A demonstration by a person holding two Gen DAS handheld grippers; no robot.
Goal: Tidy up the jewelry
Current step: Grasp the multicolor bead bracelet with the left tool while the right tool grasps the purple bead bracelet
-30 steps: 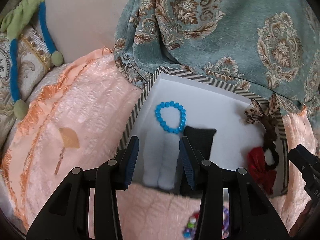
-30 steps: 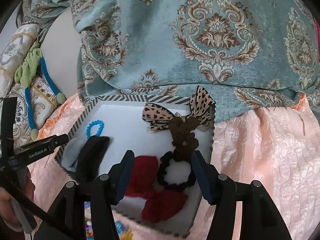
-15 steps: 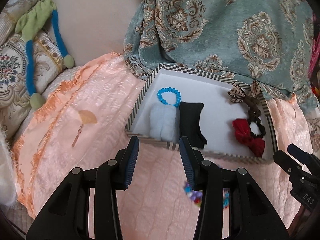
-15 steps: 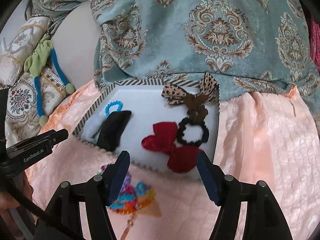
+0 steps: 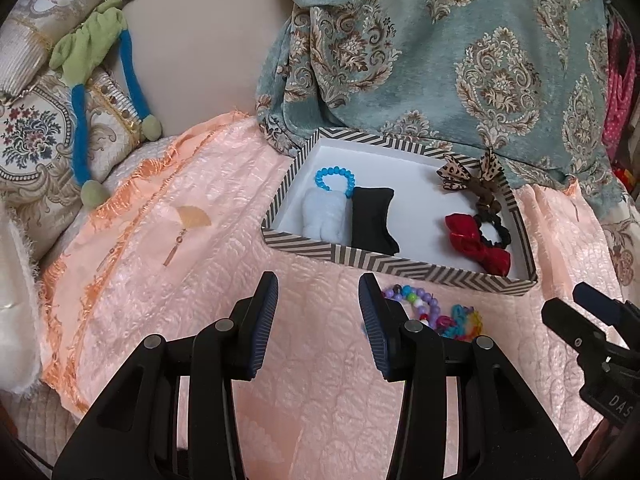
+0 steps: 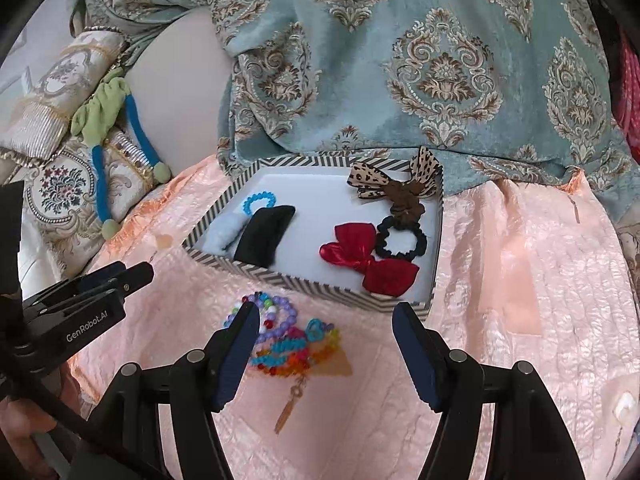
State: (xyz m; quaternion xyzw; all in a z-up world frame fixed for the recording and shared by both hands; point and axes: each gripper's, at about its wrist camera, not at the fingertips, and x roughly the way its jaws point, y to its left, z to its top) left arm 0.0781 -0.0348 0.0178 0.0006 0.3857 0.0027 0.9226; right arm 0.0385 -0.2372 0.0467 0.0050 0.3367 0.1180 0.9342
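Peach quilted bedspread fills the foreground, with a teal damask throw heaped behind it. We hold both tools low over the cloth: the left gripper has its jaws wide with nothing between them, and the right gripper is spread wide too, hovering over bare quilt just right of the bead pile.

That tangle of bead bracelets lies on the bedspread just in front of the striped box, near the right gripper's left finger. We judge it light and limp, the strands likely to snag one another (lifting one may drag the rest), and the smooth beads may slip from flat pads. Pinching across a single loop at the pile's edge seems the best hold.

Inside the box, along the left, sit a blue bead bracelet, a white roll and a black pouch touching side by side. On the right lie a leopard bow, a black scrunchie and a red bow, overlapping. Its white middle floor is bare.
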